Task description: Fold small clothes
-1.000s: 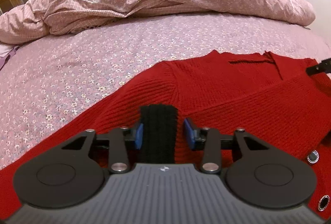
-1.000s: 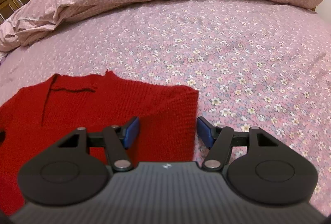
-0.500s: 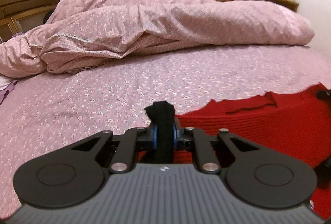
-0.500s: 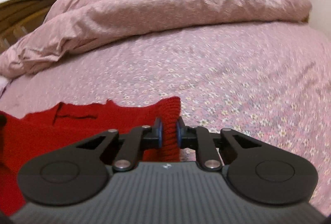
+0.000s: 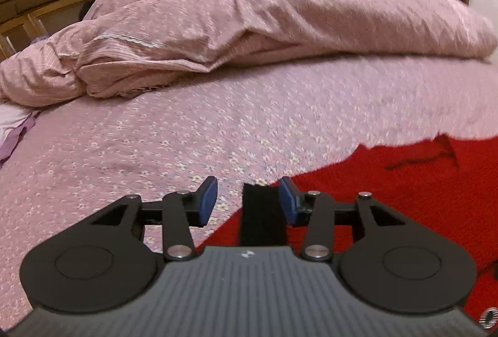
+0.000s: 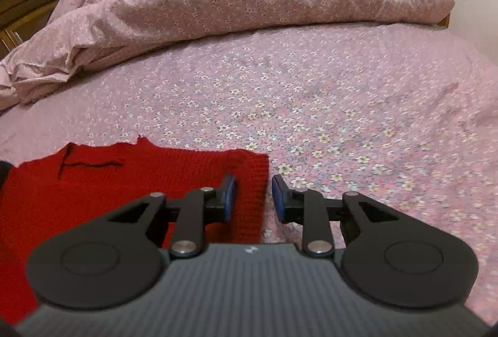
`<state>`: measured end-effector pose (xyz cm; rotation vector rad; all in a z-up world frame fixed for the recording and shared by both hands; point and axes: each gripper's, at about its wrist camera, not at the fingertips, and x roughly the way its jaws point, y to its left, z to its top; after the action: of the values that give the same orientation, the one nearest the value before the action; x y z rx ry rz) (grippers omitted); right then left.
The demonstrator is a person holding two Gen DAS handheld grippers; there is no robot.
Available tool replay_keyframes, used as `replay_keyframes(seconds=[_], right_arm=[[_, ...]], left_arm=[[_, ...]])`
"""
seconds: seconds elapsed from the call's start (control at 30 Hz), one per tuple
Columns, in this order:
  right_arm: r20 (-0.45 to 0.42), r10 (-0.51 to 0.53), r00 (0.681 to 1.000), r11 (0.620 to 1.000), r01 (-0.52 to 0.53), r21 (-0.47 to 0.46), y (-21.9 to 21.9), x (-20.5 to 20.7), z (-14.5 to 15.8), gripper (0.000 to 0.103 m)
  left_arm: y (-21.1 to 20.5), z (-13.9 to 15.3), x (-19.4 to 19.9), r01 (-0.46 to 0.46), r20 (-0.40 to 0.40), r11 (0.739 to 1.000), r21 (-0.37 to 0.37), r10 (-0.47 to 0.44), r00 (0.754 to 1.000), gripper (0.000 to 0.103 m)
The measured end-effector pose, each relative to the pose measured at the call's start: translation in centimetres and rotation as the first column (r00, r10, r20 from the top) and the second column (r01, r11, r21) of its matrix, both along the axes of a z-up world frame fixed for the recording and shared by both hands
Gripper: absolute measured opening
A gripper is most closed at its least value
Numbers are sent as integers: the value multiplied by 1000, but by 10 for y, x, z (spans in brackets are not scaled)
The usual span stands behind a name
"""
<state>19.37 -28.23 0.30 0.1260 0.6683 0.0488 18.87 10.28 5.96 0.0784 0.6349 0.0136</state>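
Observation:
A red knit cardigan (image 5: 389, 196) lies flat on the pink flowered bedsheet (image 5: 186, 134). Its black cuff (image 5: 263, 214) lies between the fingers of my left gripper (image 5: 248, 202), which is open and not holding it. In the right wrist view the cardigan (image 6: 109, 181) fills the lower left, its folded right edge (image 6: 256, 196) between the fingers of my right gripper (image 6: 253, 196), which is open too. The neckline (image 6: 90, 162) points to the far side.
A bunched pink duvet (image 5: 264, 13) lies across the far side of the bed, also in the right wrist view (image 6: 233, 0). A wooden headboard (image 5: 40, 3) stands at the left. Bare sheet (image 6: 358, 119) lies to the right of the cardigan.
Both grippers were open over the cardigan, shut on the black cuff and the red edge and lifted them half a second ago; now both have opened and the fabric lies down again.

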Motion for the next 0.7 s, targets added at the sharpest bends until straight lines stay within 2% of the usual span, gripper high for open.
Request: replay_keyframes(seconds=[0.1,0.17,0.37,0.5,0.6,0.7], right_arm=[[15,0,1000,998,1,-55,6,-15,11,30],[18,17,1000,997,-16,-74,10,-28,19,30],[-41,107,993,993,-109,-48,26,-66,31,30],[-92,120,989,992,-124,-38,33,-73,18,30],[-124,93,988,991,-104,-82,37,-70,3,30],[-133,61,989,992,-75,-97,35,-64,-13,39]], left_arm=[[3,13,-15,30,11,998,-52,-29,1000,50],[-3,17,-24,61,2,997,-55,-61,998,50],[-29,-2,-39,143,-65,987,-74,-148,987,51],[-34,-27,-30,106,-145,992,-75,-116,983,50],[-34,-38,-27,87,-151,994,-70,-97,984,51],[-36,-41,-24,78,-157,995,-56,-86,984,53]])
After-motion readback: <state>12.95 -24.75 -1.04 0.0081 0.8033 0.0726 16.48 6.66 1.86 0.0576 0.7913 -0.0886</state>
